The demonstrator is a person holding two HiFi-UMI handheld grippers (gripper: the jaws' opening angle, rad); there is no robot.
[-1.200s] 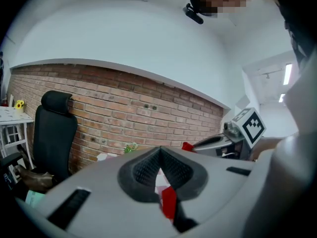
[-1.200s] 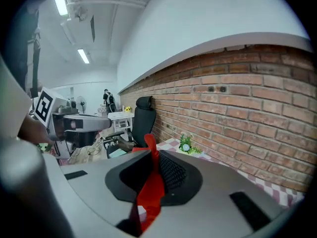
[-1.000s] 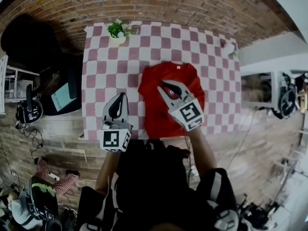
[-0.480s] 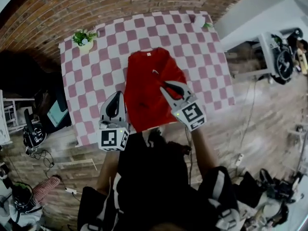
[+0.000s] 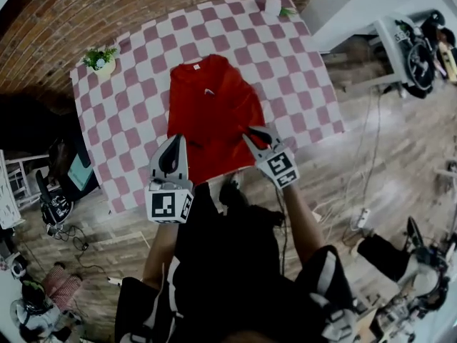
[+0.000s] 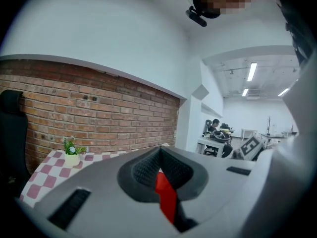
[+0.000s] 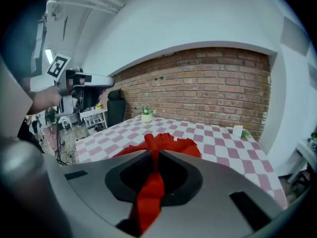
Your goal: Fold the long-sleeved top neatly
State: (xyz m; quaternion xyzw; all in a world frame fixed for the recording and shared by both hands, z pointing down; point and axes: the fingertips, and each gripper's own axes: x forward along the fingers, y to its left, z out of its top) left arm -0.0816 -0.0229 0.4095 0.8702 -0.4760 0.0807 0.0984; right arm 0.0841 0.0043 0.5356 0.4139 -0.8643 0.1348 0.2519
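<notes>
While the red long-sleeved top (image 5: 211, 106) lies on the checkered table (image 5: 136, 120), the left gripper (image 5: 176, 140) and right gripper (image 5: 258, 131) each clamp a fold of its red fabric.

No words, numbers or brands can be read. The left gripper (image 5: 173, 143) and right gripper (image 5: 257, 131) carry only square code markers.

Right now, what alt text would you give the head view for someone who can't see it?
From above: a red top lies spread on a pink-and-white checked table, its near edge pinched by the left gripper and the right gripper a person holds. A small potted plant stands at the table's far left corner.
</notes>
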